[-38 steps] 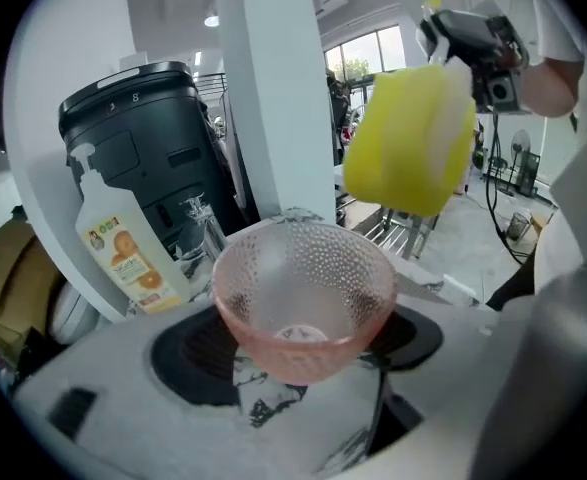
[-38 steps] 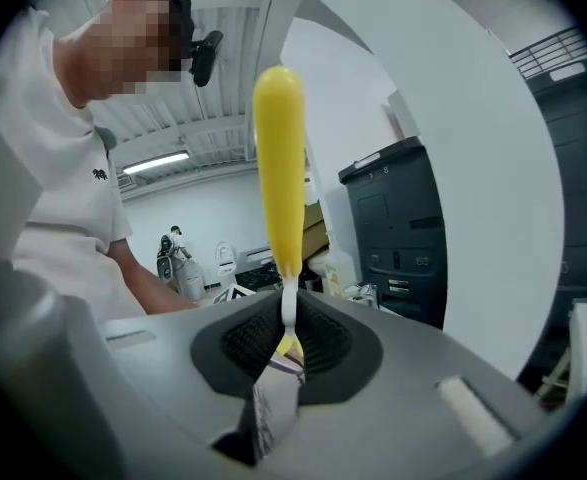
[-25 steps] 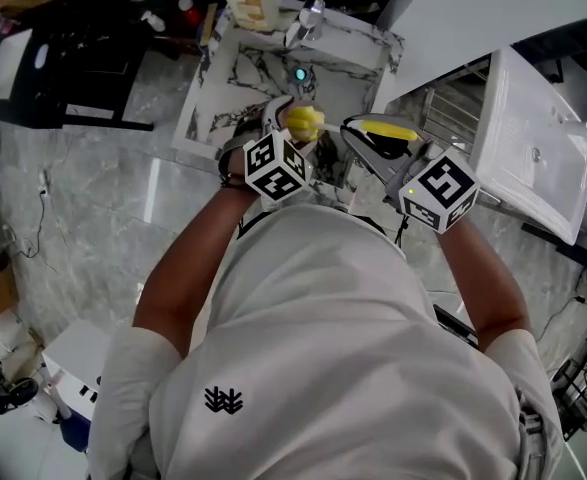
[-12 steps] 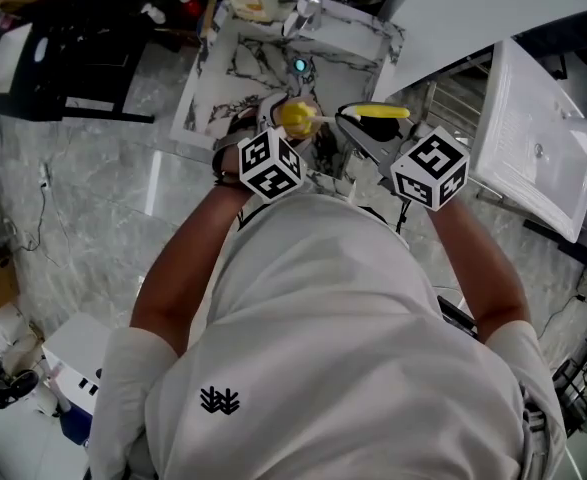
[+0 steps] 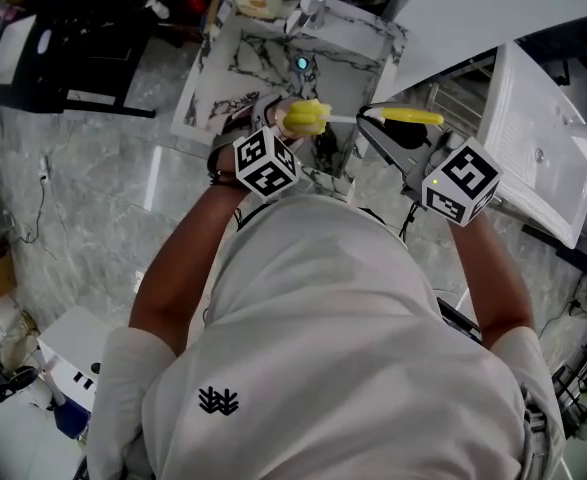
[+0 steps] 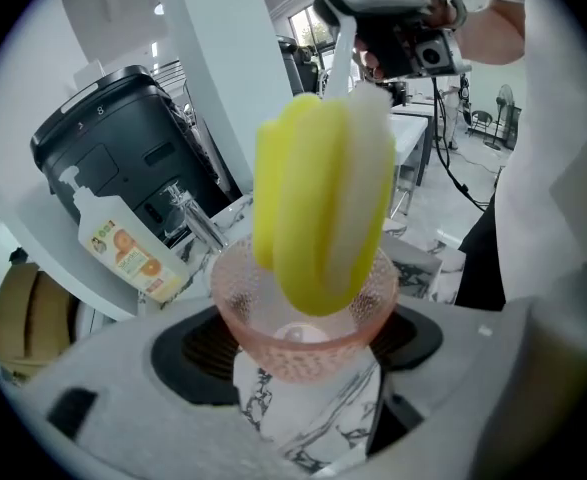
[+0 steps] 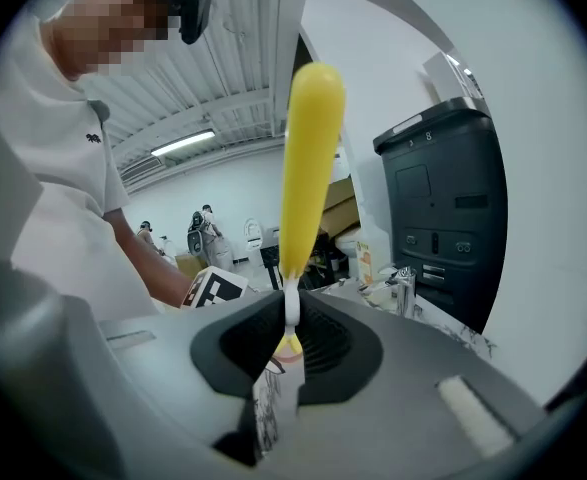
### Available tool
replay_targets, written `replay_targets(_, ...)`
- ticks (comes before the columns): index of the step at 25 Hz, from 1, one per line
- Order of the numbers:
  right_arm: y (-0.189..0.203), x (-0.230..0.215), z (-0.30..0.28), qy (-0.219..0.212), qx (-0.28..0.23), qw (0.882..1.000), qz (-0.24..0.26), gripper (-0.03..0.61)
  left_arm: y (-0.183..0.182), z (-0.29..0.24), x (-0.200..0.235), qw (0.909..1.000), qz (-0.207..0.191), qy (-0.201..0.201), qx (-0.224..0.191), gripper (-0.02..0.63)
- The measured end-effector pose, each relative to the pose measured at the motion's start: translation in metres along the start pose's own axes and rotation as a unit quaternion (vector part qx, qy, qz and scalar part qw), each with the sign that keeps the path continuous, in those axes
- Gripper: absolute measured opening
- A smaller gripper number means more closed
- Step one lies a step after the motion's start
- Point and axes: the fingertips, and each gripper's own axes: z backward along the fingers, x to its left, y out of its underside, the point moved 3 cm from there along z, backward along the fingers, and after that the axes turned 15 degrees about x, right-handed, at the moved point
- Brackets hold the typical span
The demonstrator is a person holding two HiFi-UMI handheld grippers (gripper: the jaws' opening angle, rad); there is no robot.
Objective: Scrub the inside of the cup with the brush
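- Cup (image 6: 303, 343) is pinched in my left gripper (image 6: 301, 356), jaws set wide with the pads against its pink sides, held out by the front edge of the sink (image 5: 235, 68)
- brush (image 6: 318, 208) is in my right gripper (image 7: 291, 333), jaws squeezed tight on the thin white neck just under the yellow handle
- what changed over the last second: in the head view my right gripper has swung out to the right, away from the left one, so the handle now lies longer and flatter between the two. The cup hand barely shifted
- from the left gripper view the yellow sponge head now sits mostly above the rim, with only its lower tip in the mouth and the cup's bottom showing bare underneath
- my read: this is the pull-back half of a scrub stroke, so the bottom and lower walls aren't getting rubbed right now
- so scrubbing isn't done. The head needs to go back down inside, kept centred, or it'll likely catch the rim and lever the cup in my grip
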Motion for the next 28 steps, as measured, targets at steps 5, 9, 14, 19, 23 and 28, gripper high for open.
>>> replay_targets(5,-0.013,0.013,0.002,-0.009,-0.003,0.999,0.041,0.044,-0.003,0.000,0.000,1.0000,0.001,0.001,0.003,0.374)
replay_targets(9,-0.009,0.020,-0.017,-0.015,0.023,0.996,0.080,0.044,-0.011,0.003,-0.005,0.9999,-0.009,0.007,-0.004,0.376)
replay_targets(14,0.001,0.022,-0.041,-0.019,0.050,0.993,0.101,0.044,-0.020,0.009,-0.009,0.9996,-0.024,0.008,-0.009,0.376)
replay_targets(19,0.008,0.012,-0.050,-0.013,0.057,0.994,0.097,0.043,-0.023,0.009,-0.015,0.9990,-0.044,0.005,-0.001,0.376)
replay_targets(23,0.004,0.006,-0.042,-0.010,0.056,0.994,0.095,0.044,-0.019,0.006,-0.016,0.9980,-0.061,-0.006,0.012,0.374)
replay_targets(28,-0.005,0.005,-0.023,-0.007,0.044,0.995,0.094,0.045,-0.015,0.004,-0.014,0.9982,-0.057,-0.005,0.016,0.374)
